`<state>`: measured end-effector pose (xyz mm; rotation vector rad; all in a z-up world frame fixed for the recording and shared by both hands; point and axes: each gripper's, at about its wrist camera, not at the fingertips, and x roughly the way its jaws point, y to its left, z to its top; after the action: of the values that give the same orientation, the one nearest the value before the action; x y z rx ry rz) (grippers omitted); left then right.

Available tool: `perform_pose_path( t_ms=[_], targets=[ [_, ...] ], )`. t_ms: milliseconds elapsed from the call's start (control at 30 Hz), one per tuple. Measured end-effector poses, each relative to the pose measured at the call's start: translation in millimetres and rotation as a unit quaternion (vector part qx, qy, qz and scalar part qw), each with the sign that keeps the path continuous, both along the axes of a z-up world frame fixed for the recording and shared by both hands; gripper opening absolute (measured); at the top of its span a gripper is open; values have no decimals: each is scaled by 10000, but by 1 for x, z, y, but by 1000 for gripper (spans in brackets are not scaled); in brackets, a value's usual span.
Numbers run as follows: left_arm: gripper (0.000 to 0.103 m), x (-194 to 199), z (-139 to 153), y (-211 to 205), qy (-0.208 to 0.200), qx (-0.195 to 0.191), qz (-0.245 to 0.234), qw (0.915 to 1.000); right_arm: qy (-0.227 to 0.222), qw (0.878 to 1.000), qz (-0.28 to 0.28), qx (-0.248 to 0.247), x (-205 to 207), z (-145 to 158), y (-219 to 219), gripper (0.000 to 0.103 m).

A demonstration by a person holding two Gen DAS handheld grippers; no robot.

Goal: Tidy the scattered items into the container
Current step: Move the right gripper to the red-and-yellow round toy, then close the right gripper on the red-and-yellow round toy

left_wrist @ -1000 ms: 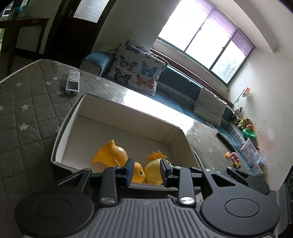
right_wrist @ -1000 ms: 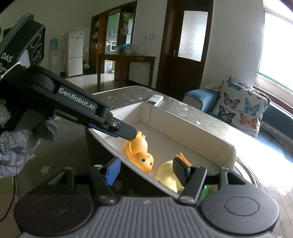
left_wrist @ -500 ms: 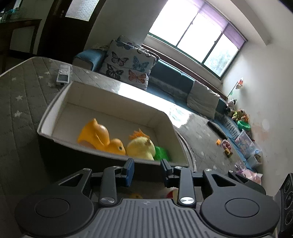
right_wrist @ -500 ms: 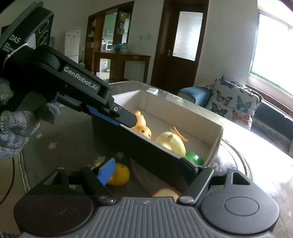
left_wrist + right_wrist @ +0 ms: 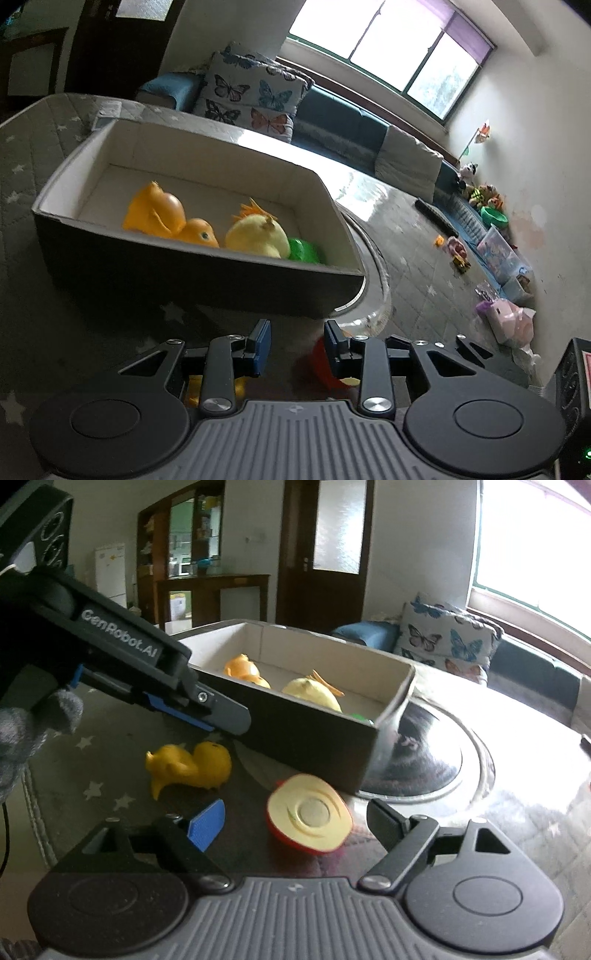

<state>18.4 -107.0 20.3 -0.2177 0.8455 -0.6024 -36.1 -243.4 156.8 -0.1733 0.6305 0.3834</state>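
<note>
A dark box with a white inside [image 5: 184, 273] [image 5: 306, 734] stands on the table. It holds an orange duck [image 5: 162, 218], a yellow chick [image 5: 258, 236] and a green toy [image 5: 303, 251]. A yellow duck [image 5: 188, 764] and a red half apple [image 5: 310, 819] lie on the table in front of the box. My left gripper [image 5: 297, 349] [image 5: 221, 712] is open and empty, hovering above these two toys. My right gripper [image 5: 295, 816] is open, with the half apple between its fingers, not gripped.
The table has a grey star-patterned cloth [image 5: 22, 158] and a round glass turntable [image 5: 424, 760] beside the box. A sofa with butterfly cushions [image 5: 251, 96] is behind. Toys and bins [image 5: 495, 251] lie on the floor at the right.
Both grippers have drawn back from over the box and come down toward the table in front of it. The yellow duck and half apple have come into view.
</note>
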Motion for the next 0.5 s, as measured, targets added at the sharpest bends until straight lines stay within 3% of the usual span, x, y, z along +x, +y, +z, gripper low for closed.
perform_pose_path(
  t_ms=[500],
  targets=[
    [35,1,-19,-28,317,143,-133,9993,220,9993,-220,200,7,-16,-11,86]
  ],
)
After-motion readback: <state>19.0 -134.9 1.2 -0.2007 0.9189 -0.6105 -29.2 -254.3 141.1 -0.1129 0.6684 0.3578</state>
